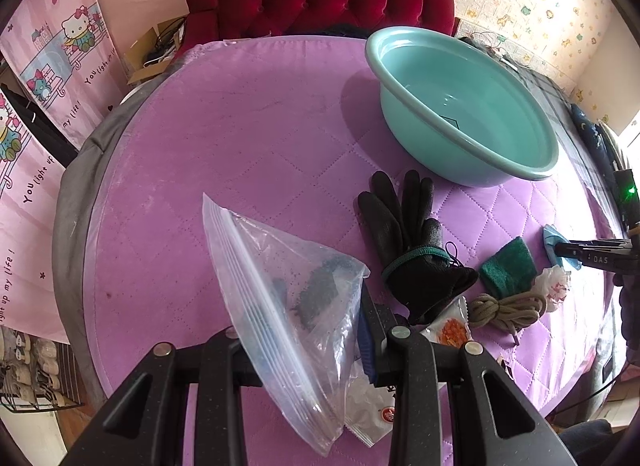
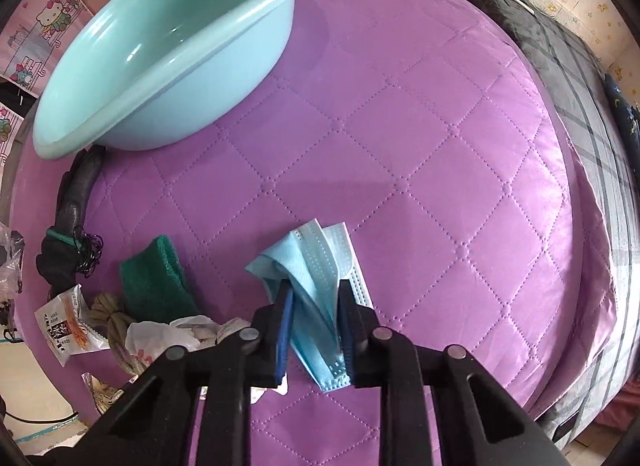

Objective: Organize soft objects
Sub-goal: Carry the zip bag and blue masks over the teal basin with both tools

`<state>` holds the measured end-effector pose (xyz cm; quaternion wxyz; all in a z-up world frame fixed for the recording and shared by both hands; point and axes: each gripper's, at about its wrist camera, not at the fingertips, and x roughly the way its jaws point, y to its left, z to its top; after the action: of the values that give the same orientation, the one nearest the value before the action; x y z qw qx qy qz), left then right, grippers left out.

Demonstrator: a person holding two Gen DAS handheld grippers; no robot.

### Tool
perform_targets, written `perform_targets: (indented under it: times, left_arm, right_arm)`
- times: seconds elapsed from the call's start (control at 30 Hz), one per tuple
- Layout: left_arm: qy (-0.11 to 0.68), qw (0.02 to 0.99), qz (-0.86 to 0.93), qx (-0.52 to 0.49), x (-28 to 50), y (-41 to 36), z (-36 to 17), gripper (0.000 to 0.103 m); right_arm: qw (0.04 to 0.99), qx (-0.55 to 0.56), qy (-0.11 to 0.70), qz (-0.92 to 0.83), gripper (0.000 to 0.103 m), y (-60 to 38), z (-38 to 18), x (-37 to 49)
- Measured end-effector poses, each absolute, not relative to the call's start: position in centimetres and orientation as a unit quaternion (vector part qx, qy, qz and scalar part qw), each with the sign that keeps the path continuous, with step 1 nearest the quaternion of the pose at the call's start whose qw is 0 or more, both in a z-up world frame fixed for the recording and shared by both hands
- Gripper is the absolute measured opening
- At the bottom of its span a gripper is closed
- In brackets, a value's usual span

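Left wrist view, lower left: we see left gripper (image 1: 304, 330), jaws narrowed on clear bag (image 1: 280, 298), bag lifted off purple bed (image 1: 224, 137). Centre: black gloves (image 1: 400, 234) lie flat on bed, cord (image 1: 504, 308) and green cloth (image 1: 508, 268) right of them. Upper right: teal basin (image 1: 464, 105), nothing in it. Right wrist view, centre: we see right gripper (image 2: 314, 298), jaws nearly closed, pinching blue mask (image 2: 320, 266) against bed. Snack packet (image 2: 66, 322) at lower left.
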<state>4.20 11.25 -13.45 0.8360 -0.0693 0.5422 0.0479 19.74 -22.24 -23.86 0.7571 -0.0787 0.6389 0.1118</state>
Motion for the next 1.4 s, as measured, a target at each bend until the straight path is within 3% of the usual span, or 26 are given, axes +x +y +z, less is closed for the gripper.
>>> perform_targets:
  times: [0.17,1.4]
  left_arm:
    - [0.539,0.839,0.045,-0.067,3.7,11.0,-13.0,0.036]
    - [0.498,0.866,-0.038,-0.014,3.6,5.6,-5.9,0.036]
  right_arm:
    - [0.767,-0.074,0.626,0.117,0.013,-22.8,-22.5,19.1]
    - [0.816,-0.086,0.554,0.141,0.013,-20.6,-11.5,15.6]
